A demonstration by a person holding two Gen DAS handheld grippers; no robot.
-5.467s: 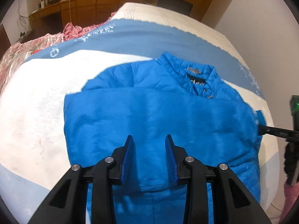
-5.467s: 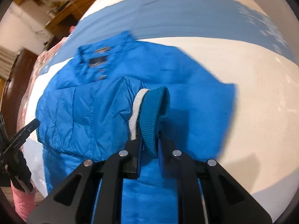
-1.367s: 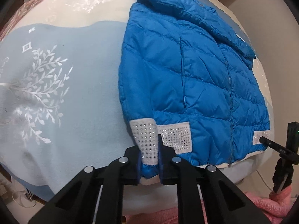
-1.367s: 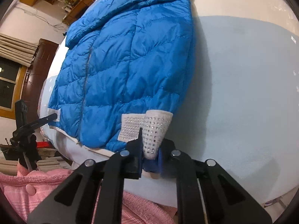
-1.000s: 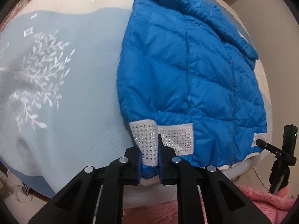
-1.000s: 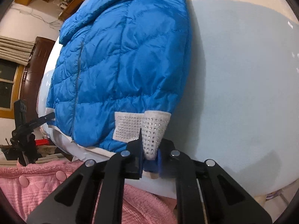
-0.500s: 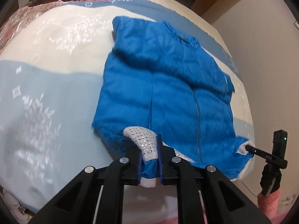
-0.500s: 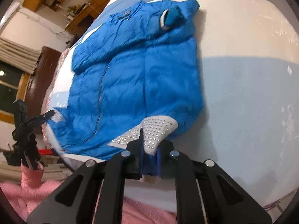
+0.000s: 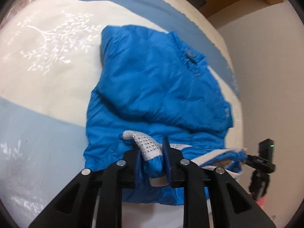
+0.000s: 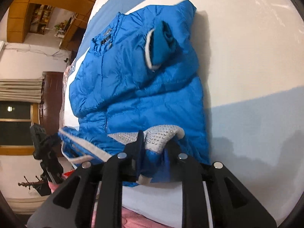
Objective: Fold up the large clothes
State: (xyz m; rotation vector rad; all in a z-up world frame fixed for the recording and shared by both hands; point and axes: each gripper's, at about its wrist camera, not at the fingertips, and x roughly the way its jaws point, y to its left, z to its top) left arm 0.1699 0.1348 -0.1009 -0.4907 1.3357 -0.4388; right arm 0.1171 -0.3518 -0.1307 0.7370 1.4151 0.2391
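Note:
A bright blue puffer jacket (image 9: 152, 87) lies on the bed, sleeves folded across its chest, collar at the far end. Its bottom hem, with a white studded band (image 9: 146, 144), is lifted off the bed and carried toward the collar. My left gripper (image 9: 152, 157) has its jaws a little apart around the left hem corner, which still sits between them. My right gripper (image 10: 153, 148) stands the same way around the right hem corner (image 10: 163, 133). A sleeve cuff (image 10: 161, 43) lies on the jacket (image 10: 133, 79). The right gripper shows at the left wrist view's right edge (image 9: 252, 157).
The bed cover (image 9: 47, 60) is cream and pale blue with white leaf prints. A white wall (image 9: 266, 76) runs close along the bed's right side. Wooden cabinets (image 10: 38, 9) and a dark window (image 10: 15, 121) lie beyond. Pink cloth (image 10: 133, 218) is at the near edge.
Both grippers have carried the hem up and forward over the jacket's lower part. Their jaws have widened from tightly pinched to slightly apart, with the hem still between them.

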